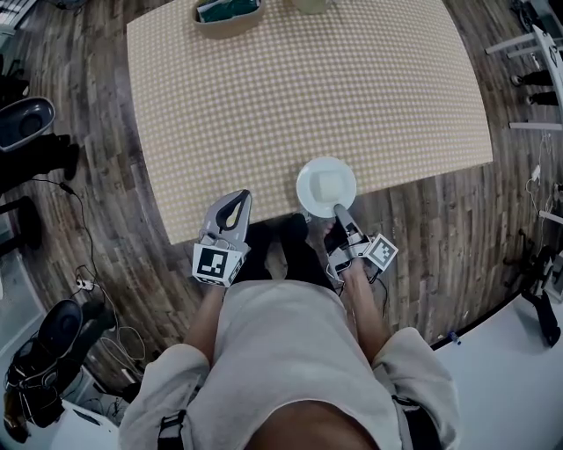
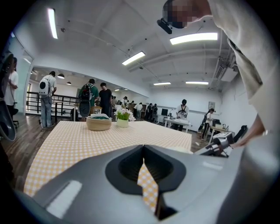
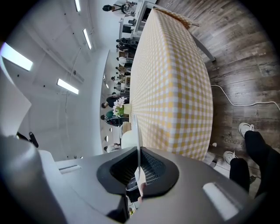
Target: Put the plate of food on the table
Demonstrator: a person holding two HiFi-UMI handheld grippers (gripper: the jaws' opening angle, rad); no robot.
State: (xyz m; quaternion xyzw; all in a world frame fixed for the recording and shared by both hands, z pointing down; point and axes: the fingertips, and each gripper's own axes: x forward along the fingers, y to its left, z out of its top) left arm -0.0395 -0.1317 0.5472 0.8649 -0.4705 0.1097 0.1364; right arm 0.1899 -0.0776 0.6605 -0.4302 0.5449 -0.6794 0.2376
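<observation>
A round white plate (image 1: 326,186) carrying a pale square piece of food (image 1: 328,184) sits at the near edge of the worktop (image 1: 352,88), which is covered in a yellow-and-white checked cloth. Most of the plate is over the cloth and its near rim overhangs the edge. Whether it rests on the cloth or is just above it cannot be told.

The right tongs (image 1: 339,212) are clamped on that near rim. In the right gripper view the plate (image 3: 136,140) shows edge-on between the pads and the worktop (image 3: 170,87) runs upright. The tongs are therefore rolled onto their side, pinching the rim from above and below. That probably keeps the plate level, so the food does not slide.

The left tongs (image 1: 236,200) hang off the near edge to the left, well apart from the plate. They are closed to a narrow slit with nothing in them, and probably stay clear because one grip is enough.

A woven basket (image 1: 227,12) stands at the far edge, away from the landing spot. The plate looks almost placed, and moving it further onto the cloth before release would be safer.
</observation>
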